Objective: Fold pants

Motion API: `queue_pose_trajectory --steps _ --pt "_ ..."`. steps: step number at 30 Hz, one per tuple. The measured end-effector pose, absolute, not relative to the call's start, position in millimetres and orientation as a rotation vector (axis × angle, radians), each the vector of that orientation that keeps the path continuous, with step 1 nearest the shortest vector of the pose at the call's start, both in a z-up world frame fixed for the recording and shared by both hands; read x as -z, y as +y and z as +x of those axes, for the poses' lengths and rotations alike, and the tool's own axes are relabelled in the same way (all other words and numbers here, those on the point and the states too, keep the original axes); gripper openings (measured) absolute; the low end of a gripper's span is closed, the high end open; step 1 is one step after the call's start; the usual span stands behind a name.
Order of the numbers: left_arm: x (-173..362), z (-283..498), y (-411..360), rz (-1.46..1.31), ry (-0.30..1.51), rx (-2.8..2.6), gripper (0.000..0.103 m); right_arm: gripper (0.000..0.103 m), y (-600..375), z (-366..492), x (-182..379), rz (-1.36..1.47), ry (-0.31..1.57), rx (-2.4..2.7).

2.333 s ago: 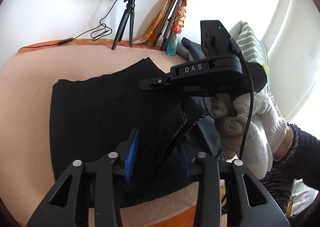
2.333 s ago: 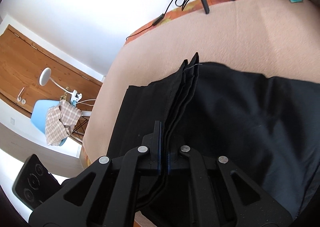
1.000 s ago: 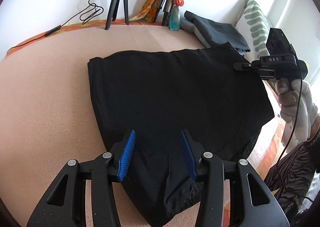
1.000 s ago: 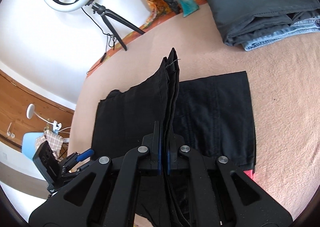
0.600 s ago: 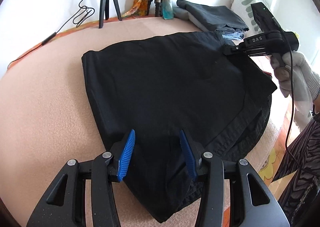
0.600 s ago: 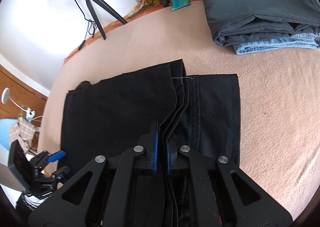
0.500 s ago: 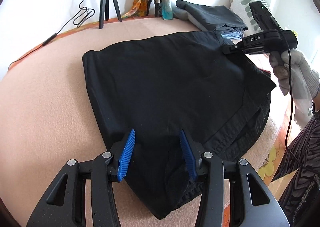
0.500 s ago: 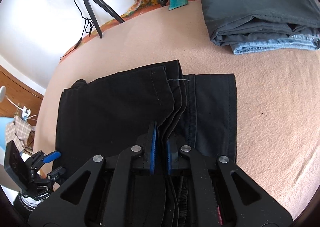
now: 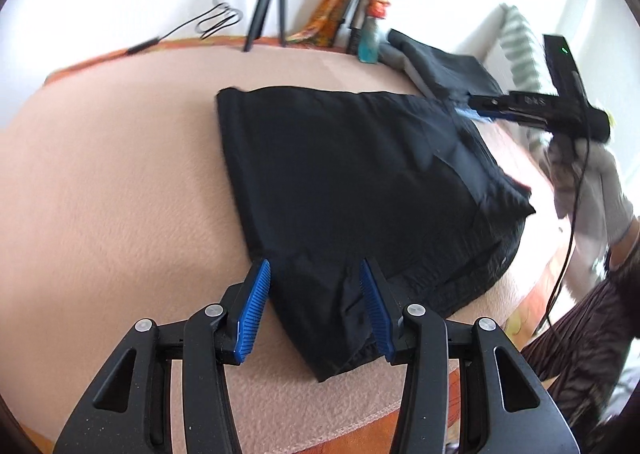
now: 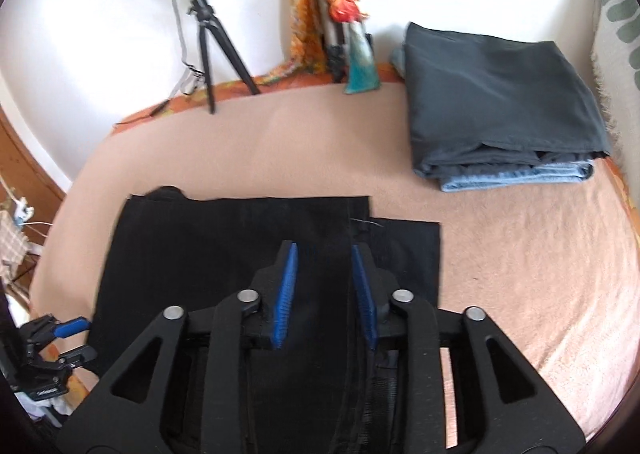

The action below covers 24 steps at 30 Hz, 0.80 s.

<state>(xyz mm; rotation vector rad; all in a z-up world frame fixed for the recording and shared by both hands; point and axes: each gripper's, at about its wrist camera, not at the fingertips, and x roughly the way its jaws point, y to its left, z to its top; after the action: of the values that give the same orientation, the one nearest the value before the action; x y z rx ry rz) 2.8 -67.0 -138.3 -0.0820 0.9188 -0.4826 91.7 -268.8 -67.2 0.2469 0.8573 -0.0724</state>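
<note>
The folded black fabric pants [image 10: 224,254] are lying flat on the peach blanket-covered bed [image 10: 520,254], both the left tool [image 9: 316,294] and right tool [image 10: 324,278] gaping wide above them

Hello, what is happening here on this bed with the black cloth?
A person with a handheld gripper in each hand is folding black pants on a beige blanket. The pants lie flat, folded over. The left gripper and the right gripper are both open above the pants and hold nothing. A stack of folded clothes sits at the far right, and a ring light tripod stands by the wall.
</note>
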Motion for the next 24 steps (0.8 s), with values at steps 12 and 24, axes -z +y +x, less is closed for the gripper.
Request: queue_pose_trajectory --steps 12,24 --pt "154.6 17.8 -42.2 -0.421 0.997 0.503 0.045 0.046 -180.9 119.3 66.4 0.226 0.910 -0.201" --pt "154.3 20.7 -39.6 -0.522 0.973 0.540 0.043 0.050 -106.4 155.5 76.9 0.252 1.009 -0.345"
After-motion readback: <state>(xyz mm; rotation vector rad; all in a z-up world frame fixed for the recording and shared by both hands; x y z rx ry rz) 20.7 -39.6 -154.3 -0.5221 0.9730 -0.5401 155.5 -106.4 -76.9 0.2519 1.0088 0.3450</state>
